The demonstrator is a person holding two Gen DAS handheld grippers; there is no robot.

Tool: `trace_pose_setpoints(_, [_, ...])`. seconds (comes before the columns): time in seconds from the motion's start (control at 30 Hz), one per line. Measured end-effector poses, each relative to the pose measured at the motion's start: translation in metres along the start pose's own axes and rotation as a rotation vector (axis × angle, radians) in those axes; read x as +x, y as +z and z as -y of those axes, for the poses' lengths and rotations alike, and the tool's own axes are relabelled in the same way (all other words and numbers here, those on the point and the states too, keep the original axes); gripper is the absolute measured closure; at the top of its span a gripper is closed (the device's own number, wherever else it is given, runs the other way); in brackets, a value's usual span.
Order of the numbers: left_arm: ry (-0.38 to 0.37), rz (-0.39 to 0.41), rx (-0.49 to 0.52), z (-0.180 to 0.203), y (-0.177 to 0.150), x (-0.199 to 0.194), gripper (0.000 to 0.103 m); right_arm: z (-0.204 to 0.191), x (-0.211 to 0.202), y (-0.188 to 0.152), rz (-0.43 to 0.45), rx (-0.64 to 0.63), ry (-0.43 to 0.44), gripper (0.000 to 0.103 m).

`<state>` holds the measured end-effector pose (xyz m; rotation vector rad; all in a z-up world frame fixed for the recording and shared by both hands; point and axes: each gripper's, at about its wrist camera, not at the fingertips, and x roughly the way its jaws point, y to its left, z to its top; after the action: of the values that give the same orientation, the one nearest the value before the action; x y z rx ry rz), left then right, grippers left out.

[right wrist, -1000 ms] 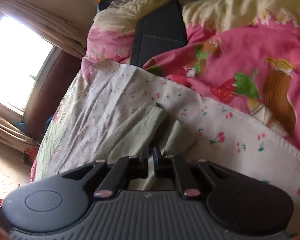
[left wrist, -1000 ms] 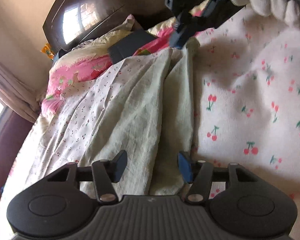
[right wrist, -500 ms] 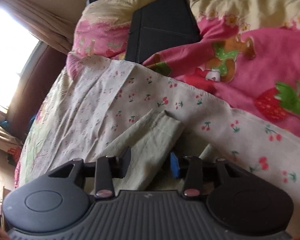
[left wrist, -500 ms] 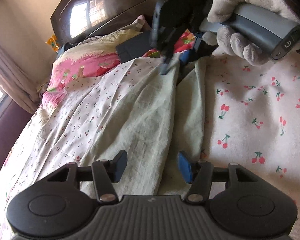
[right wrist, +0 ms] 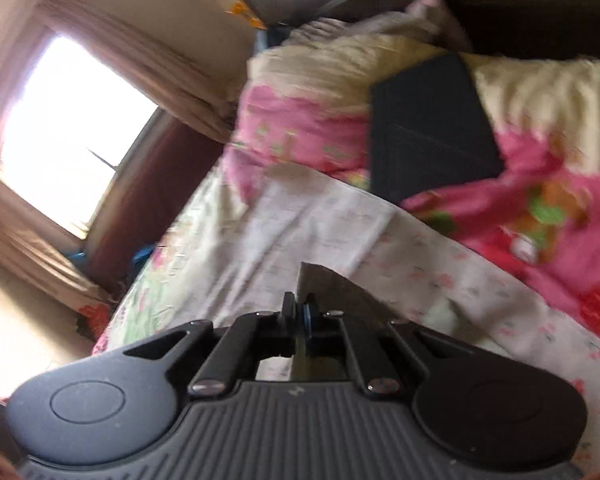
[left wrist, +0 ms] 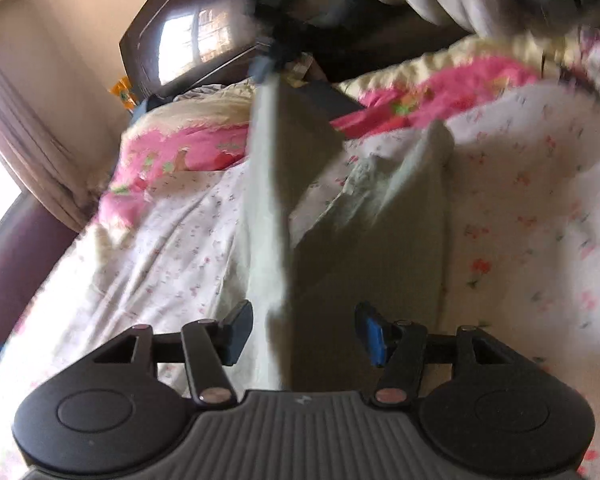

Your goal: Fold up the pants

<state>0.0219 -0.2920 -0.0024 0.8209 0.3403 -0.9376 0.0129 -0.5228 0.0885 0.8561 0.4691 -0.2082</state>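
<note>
The right gripper (right wrist: 299, 312) is clenched on a thin edge of the pale green pants (left wrist: 364, 248) — its jaws have just been closing, and a sliver of cloth stands between the pads at the lower middle of the right wrist view. In the left wrist view the same gripper shows blurred at the top centre, with a taut strip of fabric running from it down toward the bottom of the frame. The rest of the pants lies on the cherry-print sheet (left wrist: 520, 208), long axis running from the bottom centre up toward the pink quilt (left wrist: 188, 152) at the upper left.

The left gripper (left wrist: 302, 330) hovers over the near end, jaws released and wide, nothing pressed between them; the cloth lies straight ahead of and below them.

The coming fold likely turns on carrying the lifted end along that long axis. There is open sheet to the right, while the quilt and a dark flat case (right wrist: 432, 128) crowd the far end.
</note>
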Motion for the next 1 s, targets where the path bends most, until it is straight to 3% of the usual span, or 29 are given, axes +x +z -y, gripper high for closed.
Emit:
trace_pose_setpoints(0.03, [0.02, -0.009, 0.006, 0.001, 0.001, 0.004, 0.032, -0.007, 0.002, 0.002, -0.005, -0.022, 0.008, 0.098])
trace_pose_setpoints(0.1, [0.029, -0.04, -0.031, -0.007, 0.003, 0.011, 0.045, -0.015, 0.004, 0.003, -0.018, -0.038, 0.028, 0.099])
trace_pose_setpoints(0.13, [0.032, -0.058, -0.058, -0.014, 0.004, 0.014, 0.066, -0.019, 0.003, 0.004, -0.016, -0.049, 0.032, 0.099])
trace_pose_setpoints(0.17, [0.032, -0.069, -0.087, -0.022, 0.005, 0.014, 0.08, -0.022, 0.001, 0.005, -0.01, -0.06, 0.038, 0.099])
trace_pose_setpoints(0.23, [0.027, -0.047, -0.142, -0.039, 0.006, 0.007, 0.081, -0.023, -0.009, 0.004, 0.002, -0.057, 0.064, 0.099])
trace_pose_setpoints(0.33, [0.023, -0.004, -0.14, -0.043, 0.007, -0.01, 0.083, -0.017, -0.036, -0.004, 0.038, -0.074, 0.08, 0.099])
trace_pose_setpoints(0.43, [-0.046, -0.03, -0.086, -0.019, 0.0, -0.004, 0.083, 0.016, -0.054, -0.023, 0.039, -0.063, -0.008, 0.099])
trace_pose_setpoints(0.53, [-0.133, -0.097, 0.001, 0.018, -0.014, 0.01, 0.083, 0.074, -0.038, -0.044, -0.055, 0.07, -0.149, 0.099])
trace_pose_setpoints(0.6, [-0.134, -0.1, 0.042, 0.033, -0.019, 0.007, 0.083, 0.091, -0.034, -0.053, -0.074, 0.107, -0.171, 0.099])
trace_pose_setpoints(0.83, [-0.129, -0.073, 0.023, 0.02, -0.008, 0.002, 0.084, 0.086, -0.042, -0.049, -0.031, 0.097, -0.149, 0.099])
trace_pose_setpoints(1.0, [-0.175, -0.09, 0.038, 0.027, -0.01, 0.005, 0.083, 0.089, -0.04, -0.052, -0.059, 0.07, -0.216, 0.098])
